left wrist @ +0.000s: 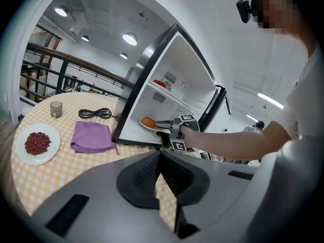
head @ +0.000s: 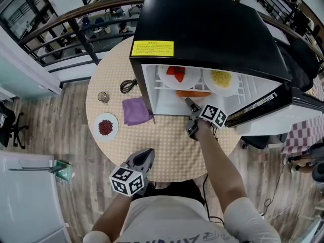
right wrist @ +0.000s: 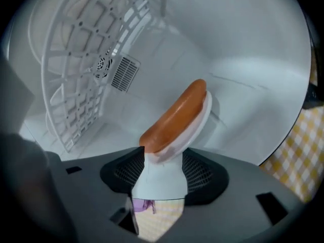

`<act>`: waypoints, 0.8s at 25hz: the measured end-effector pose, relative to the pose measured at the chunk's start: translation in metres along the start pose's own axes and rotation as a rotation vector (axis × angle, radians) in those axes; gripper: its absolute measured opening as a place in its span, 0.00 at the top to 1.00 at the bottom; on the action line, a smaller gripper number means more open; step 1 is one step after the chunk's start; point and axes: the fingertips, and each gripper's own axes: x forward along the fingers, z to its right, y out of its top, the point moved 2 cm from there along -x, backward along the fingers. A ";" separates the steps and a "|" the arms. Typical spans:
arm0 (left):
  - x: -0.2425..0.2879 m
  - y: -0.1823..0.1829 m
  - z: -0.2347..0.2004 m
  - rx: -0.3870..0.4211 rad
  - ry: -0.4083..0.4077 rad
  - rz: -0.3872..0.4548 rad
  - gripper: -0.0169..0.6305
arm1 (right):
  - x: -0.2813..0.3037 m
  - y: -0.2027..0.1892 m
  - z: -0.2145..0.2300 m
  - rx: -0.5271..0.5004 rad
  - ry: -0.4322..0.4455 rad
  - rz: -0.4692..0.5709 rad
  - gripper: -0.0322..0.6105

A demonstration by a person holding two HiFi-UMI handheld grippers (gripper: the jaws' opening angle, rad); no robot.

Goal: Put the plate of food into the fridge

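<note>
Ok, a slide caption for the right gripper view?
Right gripper, jaws open around the rim of the plate of food inside the fridge.

Your right hand-held gripper [head: 189,103] reached into the lower compartment of the open black fridge [head: 202,29], its tip at the near rim of the plate of orange food [head: 195,93] lying there. On the shelf above sat a plate of red food [head: 176,75] and, to its right, a plate of yellow food [head: 221,79]. The fridge door [head: 263,105] stood swung out to the right. Your left hand-held gripper [head: 148,154] hung over the near edge of the round desk [head: 167,151], well apart from the purple cloth [head: 135,110], the plate of red beans [head: 106,127], the small glass [head: 103,96] and the black cable [head: 128,85].
</note>
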 end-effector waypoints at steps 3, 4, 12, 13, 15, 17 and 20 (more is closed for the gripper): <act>0.000 -0.002 0.000 -0.006 -0.002 -0.002 0.97 | -0.001 -0.006 0.006 -0.050 -0.035 -0.030 0.60; 0.000 -0.002 -0.001 -0.009 -0.003 -0.003 0.97 | -0.001 -0.007 0.007 -0.042 -0.034 -0.031 0.60; 0.001 -0.005 0.001 -0.020 -0.009 -0.010 0.97 | -0.011 -0.015 0.011 -0.034 -0.073 -0.072 0.60; 0.000 -0.006 0.001 -0.021 -0.010 -0.010 0.97 | -0.013 -0.015 0.011 -0.043 -0.073 -0.073 0.60; -0.001 -0.007 0.001 -0.022 -0.011 -0.010 0.97 | -0.018 -0.015 0.009 -0.035 -0.065 -0.073 0.60; -0.001 -0.006 0.002 -0.023 -0.013 -0.006 0.97 | -0.024 -0.015 0.008 0.004 -0.050 -0.066 0.62; -0.001 -0.004 0.007 -0.017 -0.022 0.001 0.97 | -0.040 -0.016 0.003 0.040 -0.012 -0.041 0.86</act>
